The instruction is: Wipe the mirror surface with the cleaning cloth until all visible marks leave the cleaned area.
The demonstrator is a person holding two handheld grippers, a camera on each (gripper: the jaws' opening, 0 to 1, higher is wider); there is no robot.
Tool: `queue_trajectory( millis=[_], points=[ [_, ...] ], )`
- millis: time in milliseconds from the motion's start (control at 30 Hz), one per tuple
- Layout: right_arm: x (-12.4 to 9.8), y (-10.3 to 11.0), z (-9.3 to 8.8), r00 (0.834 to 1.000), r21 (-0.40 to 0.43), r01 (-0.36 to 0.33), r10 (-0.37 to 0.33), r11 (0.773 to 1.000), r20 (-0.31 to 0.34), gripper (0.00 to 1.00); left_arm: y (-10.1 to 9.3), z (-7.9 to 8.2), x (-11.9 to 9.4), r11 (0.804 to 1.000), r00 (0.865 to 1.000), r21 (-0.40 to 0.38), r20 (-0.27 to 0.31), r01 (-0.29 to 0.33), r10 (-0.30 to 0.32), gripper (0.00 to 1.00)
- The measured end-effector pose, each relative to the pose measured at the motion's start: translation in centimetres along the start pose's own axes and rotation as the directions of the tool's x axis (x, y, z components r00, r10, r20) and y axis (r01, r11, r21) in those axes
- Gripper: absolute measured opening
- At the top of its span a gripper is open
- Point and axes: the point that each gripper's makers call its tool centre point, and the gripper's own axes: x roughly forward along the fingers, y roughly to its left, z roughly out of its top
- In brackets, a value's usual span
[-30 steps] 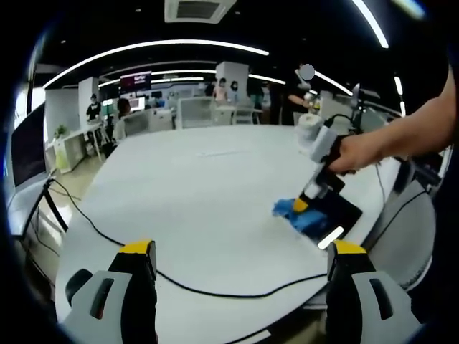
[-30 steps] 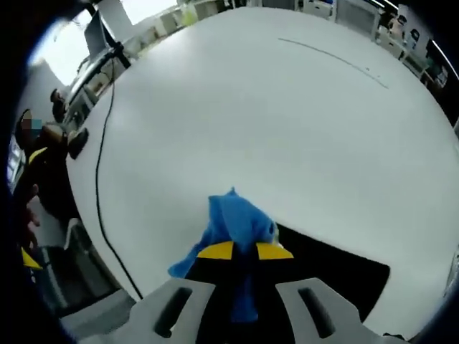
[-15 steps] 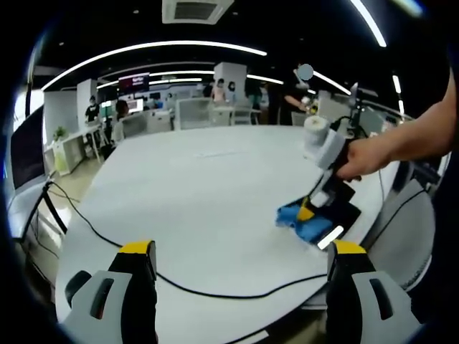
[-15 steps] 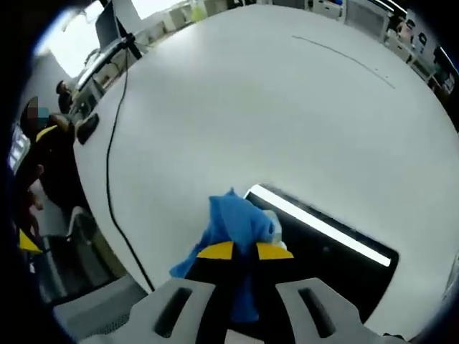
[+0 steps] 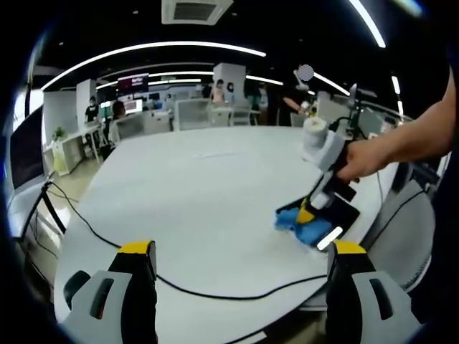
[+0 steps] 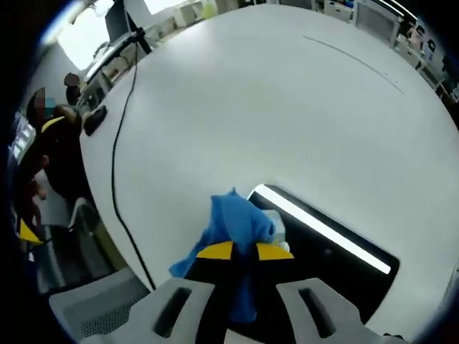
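Note:
A dark rectangular mirror (image 6: 337, 258) lies flat on the white table, reflecting a bright ceiling light strip. My right gripper (image 6: 245, 251) is shut on a blue cleaning cloth (image 6: 237, 222), which is pressed on the mirror's left end. In the left gripper view the same right gripper (image 5: 307, 213) is held by a person's hand (image 5: 358, 159) over the blue cloth (image 5: 301, 228) and the mirror (image 5: 337, 215) at the table's right side. My left gripper (image 5: 244, 251) hovers open near the table's front edge, far from the mirror, with nothing between its yellow-tipped fingers.
A black cable (image 5: 179, 283) runs across the white table (image 5: 201, 186) near its front edge, and shows as the cable (image 6: 118, 172) on the left in the right gripper view. A white roll (image 5: 313, 127) stands behind the mirror. Desks and people fill the office background.
The right gripper with the cloth has shifted slightly along the mirror's end; the mirror's reflected light strip came into sight. The left gripper stayed put.

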Motion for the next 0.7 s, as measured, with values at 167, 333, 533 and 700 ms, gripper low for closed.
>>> queue_trajectory(
  millis=[167,333,533,700],
  points=[
    [-0.04,0.04,-0.03,0.999,-0.056,-0.036,0.038,0.998,0.036,0.06,-0.29,-0.36,0.07,1.0,1.0,0.003,-0.008,0.001,-0.001,1.0],
    [-0.3,0.12,-0.14,0.998,-0.097,-0.043,0.048,0.994,0.051,0.06,-0.43,-0.35,-0.04,1.0,1.0,-0.013,0.0,-0.012,0.012,1.0],
    [-0.61,-0.08,-0.12,0.988,0.008,-0.104,0.102,0.995,0.115,0.06,-0.58,-0.68,-0.24,1.0,1.0,0.006,-0.017,-0.006,0.006,1.0],
    [-0.8,-0.37,-0.4,0.984,0.013,-0.115,0.113,0.993,0.135,0.06,-0.3,-0.46,-0.26,1.0,1.0,0.014,-0.022,-0.009,0.009,1.0]
  ],
)
